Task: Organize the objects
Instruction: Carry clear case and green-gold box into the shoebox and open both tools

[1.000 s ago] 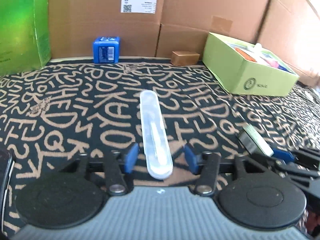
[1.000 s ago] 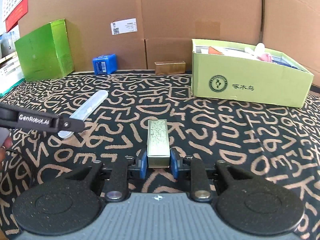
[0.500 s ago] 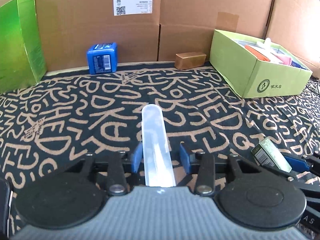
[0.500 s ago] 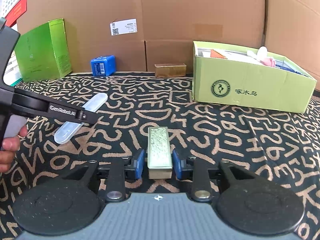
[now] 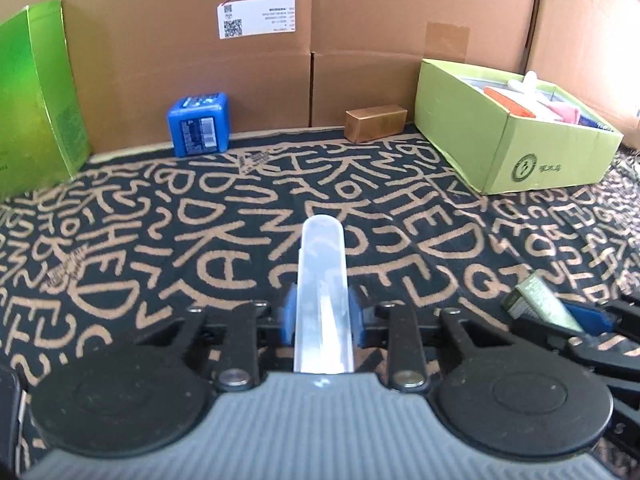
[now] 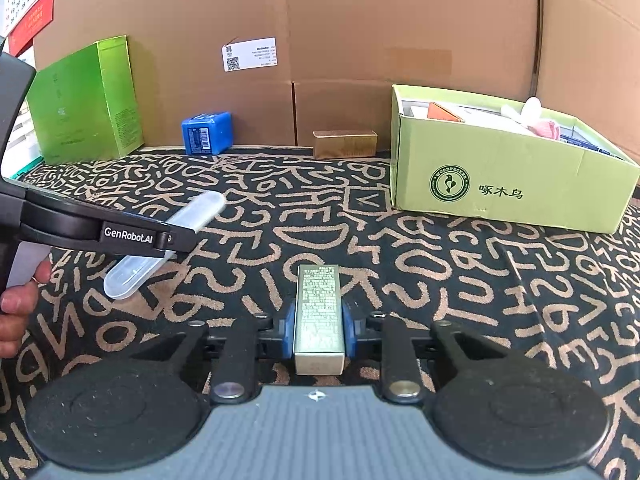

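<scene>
Left tongs (image 5: 322,312): blue pads clamped on both sides of the clear plastic case (image 5: 323,280), which points forward along the fingers.
Clear plastic case: long, see-through, rounded at the far end; from the right wrist view (image 6: 164,240) it appears lifted at its far end, near end low over the worktop, crossed by the black finger of the left tongs.
Right tongs (image 6: 319,332): pads pressed against the two long sides of the small silver box (image 6: 319,312).
Small silver box: narrow, printed with fine text, lying lengthwise between the pads; whether it rests on the worktop cannot be told.
Worktop (image 6: 440,264): covered by a black cloth with tan letter shapes.
Light green open box (image 6: 512,184): at the right rear, holding mixed items.
Gold box (image 6: 346,144): against the cardboard wall (image 6: 360,40), just left of the open box.
Blue cube (image 6: 207,133): further left along the wall.
Tall green box (image 6: 86,100): standing at the left rear.
Person's hand (image 6: 18,304): at the left edge, gripping the left tool's handle.
</scene>
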Available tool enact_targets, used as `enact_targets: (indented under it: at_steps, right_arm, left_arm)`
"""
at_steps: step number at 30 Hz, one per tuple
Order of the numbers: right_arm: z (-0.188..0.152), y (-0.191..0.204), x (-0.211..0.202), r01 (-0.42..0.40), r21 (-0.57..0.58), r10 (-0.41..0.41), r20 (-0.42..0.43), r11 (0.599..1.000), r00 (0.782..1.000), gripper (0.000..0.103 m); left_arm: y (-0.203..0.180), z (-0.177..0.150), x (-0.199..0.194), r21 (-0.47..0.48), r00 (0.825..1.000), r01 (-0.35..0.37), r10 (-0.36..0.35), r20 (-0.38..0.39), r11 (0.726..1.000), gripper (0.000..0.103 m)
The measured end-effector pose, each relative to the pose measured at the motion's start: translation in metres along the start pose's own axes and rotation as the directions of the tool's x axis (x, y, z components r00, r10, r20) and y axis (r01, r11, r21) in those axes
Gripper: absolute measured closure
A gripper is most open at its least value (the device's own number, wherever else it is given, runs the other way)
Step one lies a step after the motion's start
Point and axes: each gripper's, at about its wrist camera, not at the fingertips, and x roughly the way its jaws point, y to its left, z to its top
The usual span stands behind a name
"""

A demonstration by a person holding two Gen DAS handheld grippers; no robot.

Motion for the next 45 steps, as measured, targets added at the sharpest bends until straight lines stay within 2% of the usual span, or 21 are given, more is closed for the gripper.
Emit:
enact_targets:
  at_steps: [3,8,14,20,24,26,30,34,39,45]
  right_arm:
    - [-0.001,0.000,-0.004,-0.005,0.003,0.005,0.009,1.000,1.000,0.076]
    - [0.002,-0.007,-0.015,-0.002,0.025,0.001,0.047,1.000,0.999,0.076]
    - [0.016,-0.026,-0.035,-0.008,0.064,0.000,0.134,0.998,0.991,0.076]
    - [0.040,-0.059,-0.048,0.060,0.084,-0.079,0.233,0.995,0.969,0.076]
    - [0.059,-0.088,-0.049,0.140,0.106,-0.165,0.284,0.984,0.945,0.076]
    - [0.070,-0.104,-0.046,0.186,0.117,-0.214,0.302,0.976,0.929,0.076]
    - [0.089,-0.138,-0.036,0.252,0.140,-0.284,0.324,0.958,0.902,0.076]
    - [0.104,-0.165,-0.015,0.295,0.154,-0.330,0.330,0.943,0.885,0.076]
    - [0.112,-0.189,0.014,0.305,0.165,-0.342,0.306,0.938,0.888,0.076]
    - [0.114,-0.201,0.036,0.295,0.172,-0.335,0.300,0.940,0.893,0.076]
  left_arm:
    - [-0.004,-0.001,-0.004,0.003,1.000,0.014,-0.014,-0.005,1.000,0.076]
    - [-0.017,0.005,-0.020,0.020,0.996,0.089,-0.089,0.023,0.996,0.076]
    - [-0.042,0.033,-0.044,0.080,0.973,0.196,-0.204,0.108,0.977,0.076]
    - [-0.077,0.081,-0.047,0.117,0.945,0.269,-0.286,0.161,0.956,0.076]
    - [-0.106,0.120,-0.035,0.131,0.924,0.326,-0.345,0.164,0.936,0.076]
    - [-0.118,0.142,-0.024,0.122,0.919,0.342,-0.358,0.163,0.932,0.076]
    - [-0.139,0.179,0.005,0.128,0.922,0.322,-0.342,0.180,0.938,0.076]
    - [-0.147,0.209,0.050,0.117,0.936,0.307,-0.322,0.142,0.945,0.076]
    - [-0.154,0.217,0.092,0.160,0.958,0.253,-0.270,0.094,0.954,0.076]
    - [-0.156,0.220,0.115,0.192,0.962,0.244,-0.263,0.078,0.951,0.076]
